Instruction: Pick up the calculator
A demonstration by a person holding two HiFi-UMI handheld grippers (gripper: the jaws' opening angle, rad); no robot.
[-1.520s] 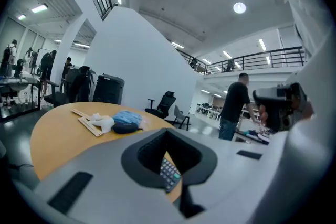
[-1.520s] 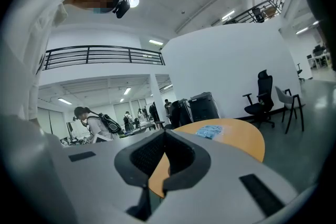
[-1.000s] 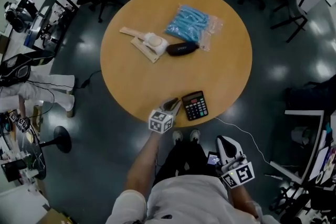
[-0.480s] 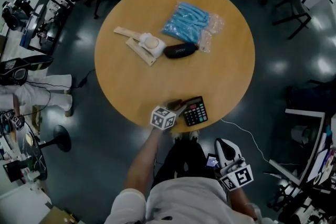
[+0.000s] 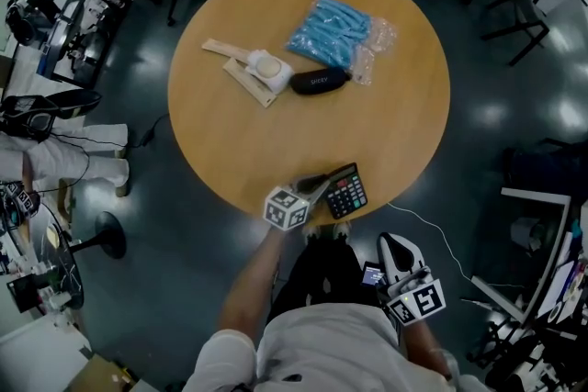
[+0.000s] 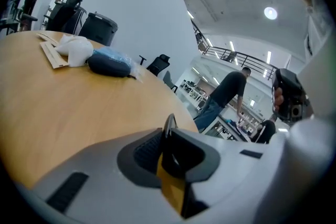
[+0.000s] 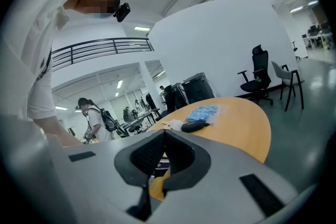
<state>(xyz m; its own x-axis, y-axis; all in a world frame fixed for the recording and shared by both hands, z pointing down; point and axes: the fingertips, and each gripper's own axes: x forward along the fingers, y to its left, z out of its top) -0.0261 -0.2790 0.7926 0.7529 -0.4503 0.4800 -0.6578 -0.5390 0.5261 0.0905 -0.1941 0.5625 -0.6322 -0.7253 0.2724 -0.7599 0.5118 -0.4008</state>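
Observation:
The black calculator (image 5: 349, 191) lies near the round wooden table's (image 5: 395, 115) near edge. My left gripper (image 5: 318, 186) reaches over that edge to the calculator's left side. Its jaws are closing, and the calculator's thin dark edge (image 6: 169, 124) stands pinched between the pads of this left gripper (image 6: 167, 136). My right gripper (image 5: 393, 245) hangs off the table, low beside the person's right leg. In the right gripper view, this right gripper (image 7: 164, 134) has its tips together with nothing between them.
A clear bag of blue items (image 5: 338, 30), a dark oval case (image 5: 318, 82) and a white lump on pale flat strips (image 5: 257, 69) lie on the table's far half. Office chairs (image 5: 510, 9) ring the table. A person (image 6: 228, 89) stands beyond it.
My left gripper has slid right to the calculator's left edge, opened its jaws and brought them in on that edge. The right gripper has barely shifted.

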